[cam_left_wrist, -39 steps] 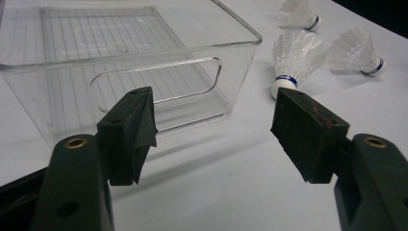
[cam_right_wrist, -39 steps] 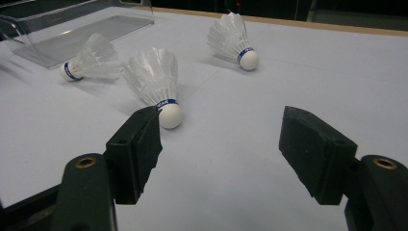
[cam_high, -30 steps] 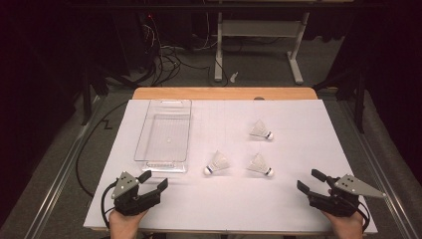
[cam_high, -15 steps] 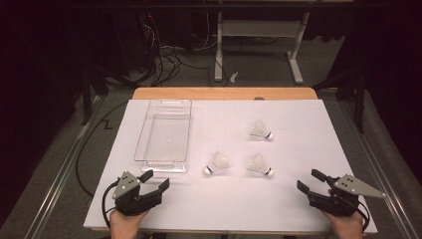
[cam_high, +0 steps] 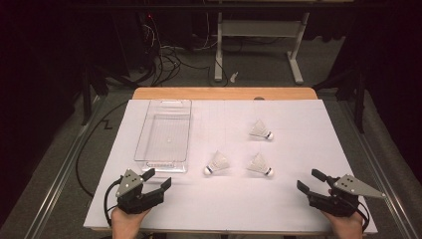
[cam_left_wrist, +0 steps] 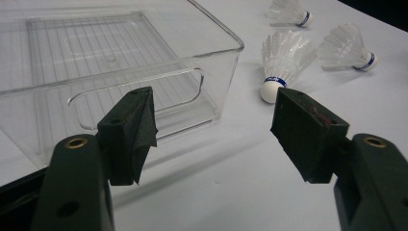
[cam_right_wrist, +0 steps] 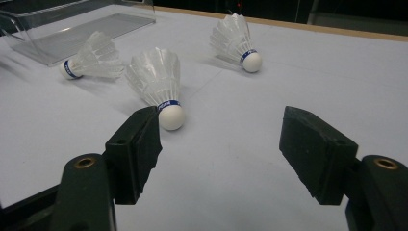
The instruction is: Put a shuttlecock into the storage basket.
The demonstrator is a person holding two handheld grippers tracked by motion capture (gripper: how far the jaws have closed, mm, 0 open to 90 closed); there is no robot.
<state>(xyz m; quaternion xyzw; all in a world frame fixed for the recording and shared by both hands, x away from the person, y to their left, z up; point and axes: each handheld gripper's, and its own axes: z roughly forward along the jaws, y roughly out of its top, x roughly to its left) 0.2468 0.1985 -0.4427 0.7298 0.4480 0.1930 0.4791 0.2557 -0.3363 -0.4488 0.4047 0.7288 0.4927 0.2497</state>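
Nothing has moved since the earlier frames: we hold both grippers low at the near edge of the worktop (cam_high: 298, 124), each with its jaws apart and holding nothing. Our left gripper (cam_high: 154, 180) sits just before the near end of the clear bin (cam_high: 164, 132), which holds nothing, with one shuttlecock (cam_high: 217, 163) lying near the bin's right corner. Further right, a second shuttlecock (cam_high: 259, 165) lies beside the first, a third (cam_high: 260, 130) lies beyond it, and our right gripper (cam_high: 311, 180) sits near the second one, apart from it.
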